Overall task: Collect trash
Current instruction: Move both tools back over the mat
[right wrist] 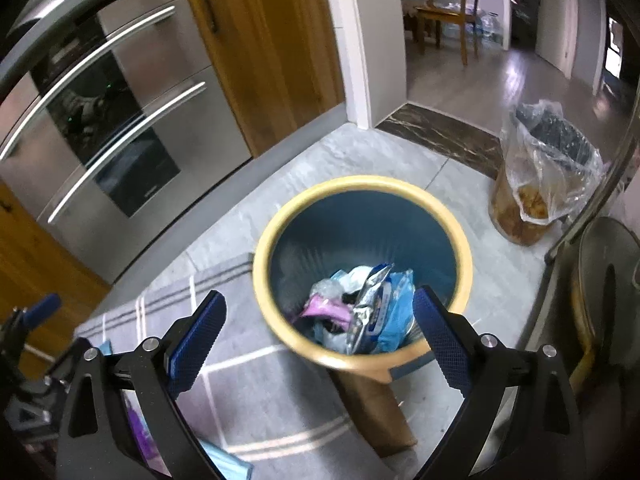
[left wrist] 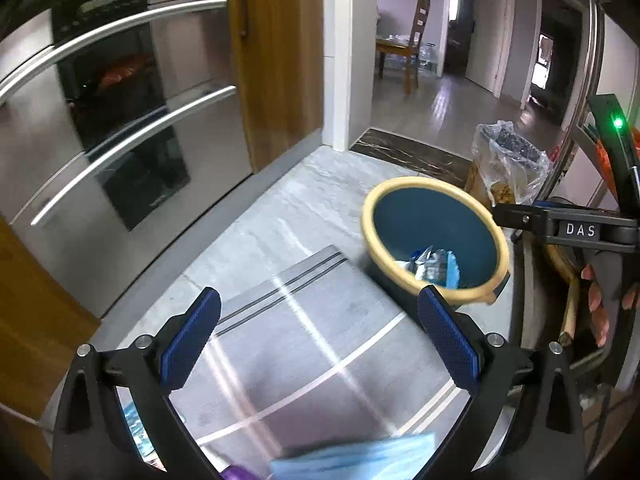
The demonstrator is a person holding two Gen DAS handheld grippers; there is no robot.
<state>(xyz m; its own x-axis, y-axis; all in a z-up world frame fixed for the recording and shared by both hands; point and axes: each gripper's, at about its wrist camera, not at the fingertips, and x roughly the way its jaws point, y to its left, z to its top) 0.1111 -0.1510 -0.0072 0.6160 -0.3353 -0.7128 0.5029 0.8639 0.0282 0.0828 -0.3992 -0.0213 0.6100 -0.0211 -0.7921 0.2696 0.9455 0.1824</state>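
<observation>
blue bin with a yellow rim holds crumpled wrappers; far right, a clear bag holds brownish scraps. left gripper and right gripper gape wide, empty.

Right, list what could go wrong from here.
1. Both tongs, left and right, are open and empty, while light blue litter lies on the grey striped rug; reaching low could snag the rug.
2. The blue bin with a yellow rim could tip if bumped.
</observation>
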